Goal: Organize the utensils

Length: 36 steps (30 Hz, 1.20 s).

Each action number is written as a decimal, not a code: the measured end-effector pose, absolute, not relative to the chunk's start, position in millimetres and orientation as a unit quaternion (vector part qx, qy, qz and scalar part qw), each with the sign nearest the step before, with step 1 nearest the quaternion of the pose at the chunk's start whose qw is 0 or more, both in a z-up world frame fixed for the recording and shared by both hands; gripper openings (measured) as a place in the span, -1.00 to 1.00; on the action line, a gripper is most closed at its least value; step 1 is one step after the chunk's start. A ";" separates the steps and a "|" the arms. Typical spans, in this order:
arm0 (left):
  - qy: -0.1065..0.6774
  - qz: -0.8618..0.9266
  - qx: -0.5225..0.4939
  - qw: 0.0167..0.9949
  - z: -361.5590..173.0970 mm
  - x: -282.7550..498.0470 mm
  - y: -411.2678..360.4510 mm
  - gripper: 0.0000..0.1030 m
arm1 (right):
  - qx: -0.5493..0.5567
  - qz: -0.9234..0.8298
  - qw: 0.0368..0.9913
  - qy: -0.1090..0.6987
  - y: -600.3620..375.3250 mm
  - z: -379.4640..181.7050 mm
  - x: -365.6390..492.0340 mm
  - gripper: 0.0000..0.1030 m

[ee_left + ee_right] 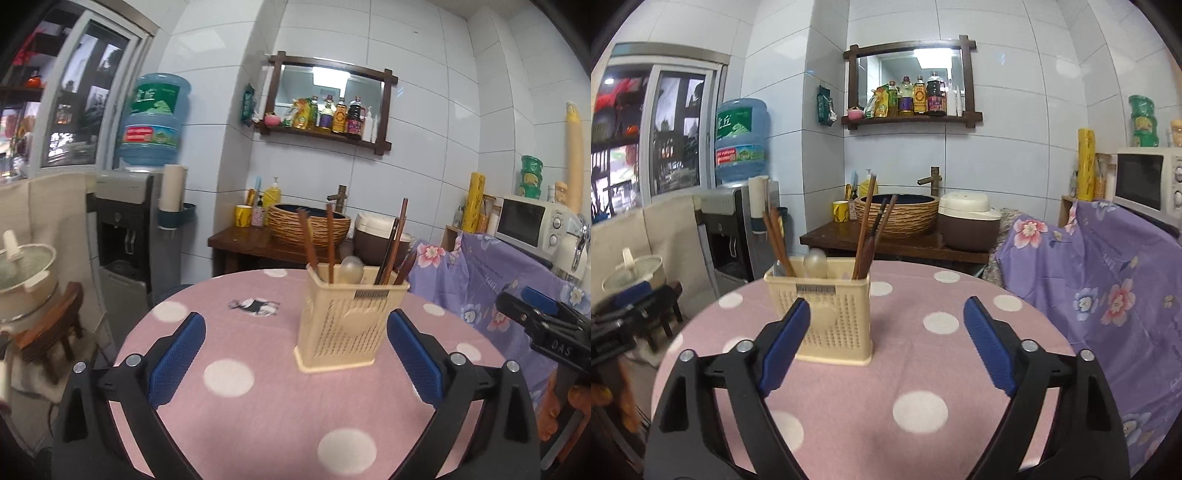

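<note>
Cream plastic utensil holder (341, 325) sits between my wide-open left gripper (295, 354), so I risk tipping its chopsticks (317, 243); my right gripper (886, 347) gapes empty too.

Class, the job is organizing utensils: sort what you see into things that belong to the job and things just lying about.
Belongs to the job:
utensil holder
chopsticks
spoon
left gripper, open
right gripper, open

Just lying about:
water dispenser
microwave
rice cooker
sauce bottles
</note>
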State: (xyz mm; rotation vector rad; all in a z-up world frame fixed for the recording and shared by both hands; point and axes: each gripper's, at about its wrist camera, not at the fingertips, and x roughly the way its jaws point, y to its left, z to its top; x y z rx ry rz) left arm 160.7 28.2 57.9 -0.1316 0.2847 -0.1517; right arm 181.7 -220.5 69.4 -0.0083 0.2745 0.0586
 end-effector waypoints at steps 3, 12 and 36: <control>0.139 -0.066 -0.075 0.985 38.8 127.0 36.7 0.90 | -0.021 0.013 0.992 0.127 -213.6 42.0 146.1 0.87; 0.136 -0.031 -0.076 0.987 -0.4 53.7 38.5 0.90 | -0.021 0.014 0.990 0.136 -198.9 -13.3 63.3 0.89; 0.114 -0.028 -0.063 0.991 -11.7 19.1 39.2 0.90 | -0.014 0.022 0.993 0.118 -196.1 -6.7 29.6 0.89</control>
